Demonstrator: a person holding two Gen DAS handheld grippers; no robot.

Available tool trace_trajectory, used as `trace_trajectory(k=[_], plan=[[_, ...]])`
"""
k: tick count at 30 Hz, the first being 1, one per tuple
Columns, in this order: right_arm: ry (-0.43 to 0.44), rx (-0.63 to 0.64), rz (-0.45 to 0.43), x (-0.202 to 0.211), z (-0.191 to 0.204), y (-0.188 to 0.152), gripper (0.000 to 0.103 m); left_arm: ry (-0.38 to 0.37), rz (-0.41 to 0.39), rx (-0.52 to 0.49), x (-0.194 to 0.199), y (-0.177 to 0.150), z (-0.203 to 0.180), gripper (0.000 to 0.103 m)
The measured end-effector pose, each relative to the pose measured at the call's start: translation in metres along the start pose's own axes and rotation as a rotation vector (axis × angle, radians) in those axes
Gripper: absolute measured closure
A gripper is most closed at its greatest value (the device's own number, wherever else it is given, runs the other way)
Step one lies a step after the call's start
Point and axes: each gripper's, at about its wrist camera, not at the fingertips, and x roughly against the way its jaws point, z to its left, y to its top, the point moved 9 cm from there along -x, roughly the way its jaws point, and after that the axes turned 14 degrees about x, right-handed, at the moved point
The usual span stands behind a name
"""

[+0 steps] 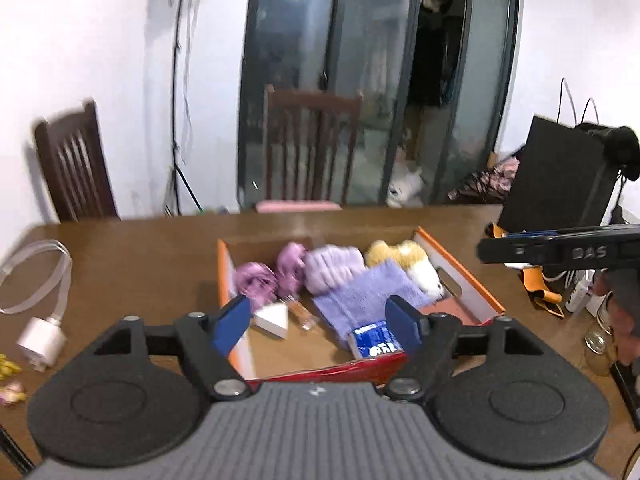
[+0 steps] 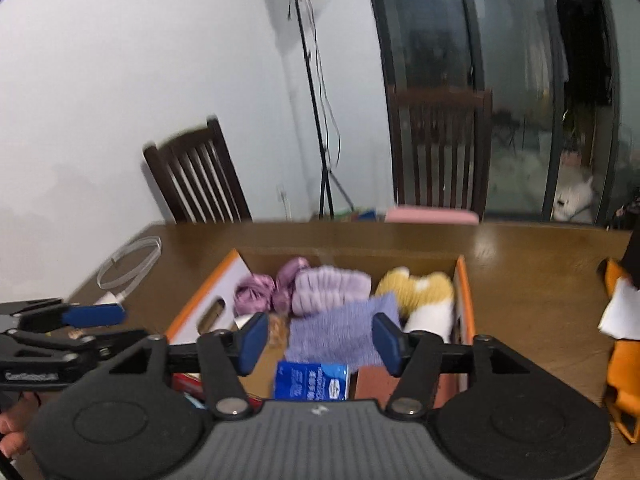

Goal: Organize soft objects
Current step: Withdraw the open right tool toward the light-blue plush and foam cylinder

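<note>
An open cardboard box (image 1: 460, 276) (image 2: 464, 296) with orange edges sits on the brown table. Inside lie two pink-purple scrunchies (image 1: 256, 278) (image 2: 256, 294), a lilac ribbed plush (image 1: 334, 270) (image 2: 332, 286), a folded purple knit cloth (image 1: 368, 292) (image 2: 340, 332), a yellow-and-white plush toy (image 1: 404, 260) (image 2: 420, 292) and a blue packet (image 1: 376, 340) (image 2: 312, 380). My left gripper (image 1: 318, 324) is open and empty above the box's near edge. My right gripper (image 2: 318, 340) is open and empty over the box, and also shows at the right of the left wrist view (image 1: 552, 248).
A white charger with coiled cable (image 1: 40, 300) lies at the table's left. A white wedge (image 1: 274, 318) and a clear small bottle (image 1: 300, 310) lie in the box. A black bag (image 1: 560, 176) and orange straps (image 2: 620, 360) are at the right. Chairs (image 2: 440, 152) stand behind.
</note>
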Motion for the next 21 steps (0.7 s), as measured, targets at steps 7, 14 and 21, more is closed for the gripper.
trace_trajectory(k=[7,14,21], plan=[[-0.005,0.070,-0.084,0.050,0.031,0.009,0.035,0.048,-0.102,-0.005,0.059,-0.002,0.000,0.019],[-0.018,0.102,-0.233,0.101,0.063,-0.055,0.026,0.052,-0.209,-0.014,0.115,-0.090,0.001,0.004],[0.107,0.054,-0.188,0.120,0.094,-0.174,0.020,0.155,-0.172,0.020,0.145,-0.188,0.023,0.001]])
